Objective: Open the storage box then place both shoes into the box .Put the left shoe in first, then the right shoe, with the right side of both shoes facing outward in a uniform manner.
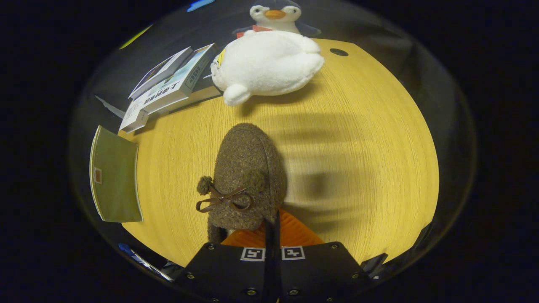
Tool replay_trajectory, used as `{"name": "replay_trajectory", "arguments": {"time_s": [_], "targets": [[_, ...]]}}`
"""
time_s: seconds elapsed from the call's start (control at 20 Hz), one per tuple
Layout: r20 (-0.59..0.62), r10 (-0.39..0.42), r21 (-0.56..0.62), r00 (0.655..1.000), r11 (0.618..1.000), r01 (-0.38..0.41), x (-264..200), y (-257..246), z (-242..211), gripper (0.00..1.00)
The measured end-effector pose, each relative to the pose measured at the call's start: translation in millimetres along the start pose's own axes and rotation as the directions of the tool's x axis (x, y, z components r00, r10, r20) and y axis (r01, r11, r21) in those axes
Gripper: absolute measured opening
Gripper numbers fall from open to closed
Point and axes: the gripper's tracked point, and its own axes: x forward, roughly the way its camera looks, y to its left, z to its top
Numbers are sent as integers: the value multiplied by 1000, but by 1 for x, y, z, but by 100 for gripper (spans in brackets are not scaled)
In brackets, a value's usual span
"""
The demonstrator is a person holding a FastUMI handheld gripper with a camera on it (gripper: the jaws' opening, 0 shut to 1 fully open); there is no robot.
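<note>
1. Clamped together at the heel edge of a brown fuzzy shoe, the fingers of the gripper are seen pressed nearly shut on it.
2. Printed writing is carried by the stacked books; it cannot be read.
3. A thin brown bow and pom-poms are borne on the shoe's upper, toe pointing ahead of the fingers.
4. Beyond the shoe, a plush penguin is laid on the yellow wooden table; a green folder is placed to the left.
</note>
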Motion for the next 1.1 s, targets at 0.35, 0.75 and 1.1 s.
{"name": "replay_trajectory", "arguments": {"time_s": [0.35, 0.75, 1.1], "targets": [[20, 61, -7, 998, 998, -61, -40, 41, 12, 0], [49, 128, -139, 991, 983, -120, -83, 122, 40, 0], [32, 202, -245, 979, 951, -189, -98, 204, 51, 0]]}}
